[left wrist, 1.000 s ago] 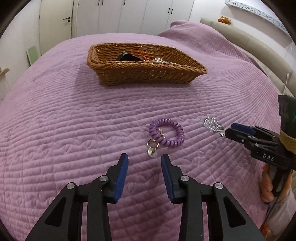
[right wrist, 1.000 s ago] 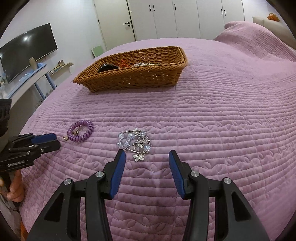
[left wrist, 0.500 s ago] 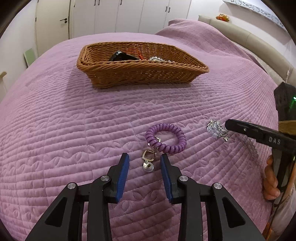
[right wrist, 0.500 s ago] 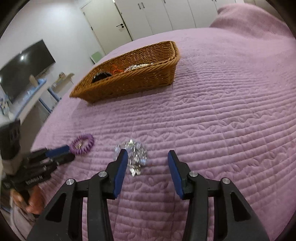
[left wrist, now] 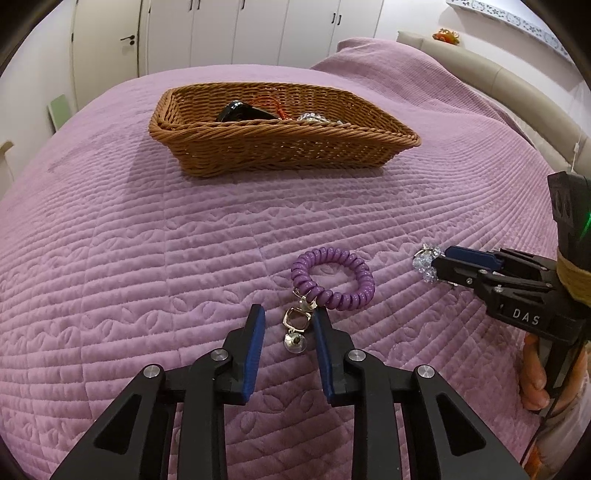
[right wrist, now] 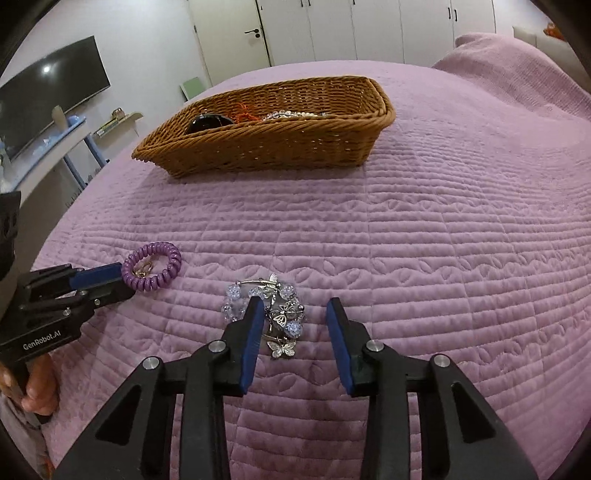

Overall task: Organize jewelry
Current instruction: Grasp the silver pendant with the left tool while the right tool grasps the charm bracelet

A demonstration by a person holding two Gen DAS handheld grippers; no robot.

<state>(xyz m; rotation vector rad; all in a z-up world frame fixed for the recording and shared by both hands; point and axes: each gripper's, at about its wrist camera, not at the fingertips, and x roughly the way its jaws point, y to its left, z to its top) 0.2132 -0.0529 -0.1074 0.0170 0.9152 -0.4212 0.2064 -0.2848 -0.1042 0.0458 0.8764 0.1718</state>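
Observation:
A purple coil bracelet [left wrist: 332, 273] with a gold clasp and small bell [left wrist: 295, 325] lies on the purple bedspread. My left gripper [left wrist: 290, 314] is open, its fingers either side of the clasp. A crystal bead bracelet with silver butterfly charms [right wrist: 275, 314] lies to the right. My right gripper [right wrist: 295, 308] is open over it, its left finger across the beads. The coil bracelet also shows in the right wrist view [right wrist: 151, 271]. A wicker basket [left wrist: 280, 147] stands farther back holding a black item, an orange cord and beads.
The bed's pillow end rises at the back right [left wrist: 406, 70]. White wardrobe doors [left wrist: 258, 29] line the far wall. A TV [right wrist: 48, 103] and a shelf stand left of the bed in the right wrist view.
Both grippers have moved forward and down. The left now straddles the coil bracelet's clasp and the right now straddles the crystal bracelet. Neither has closed.

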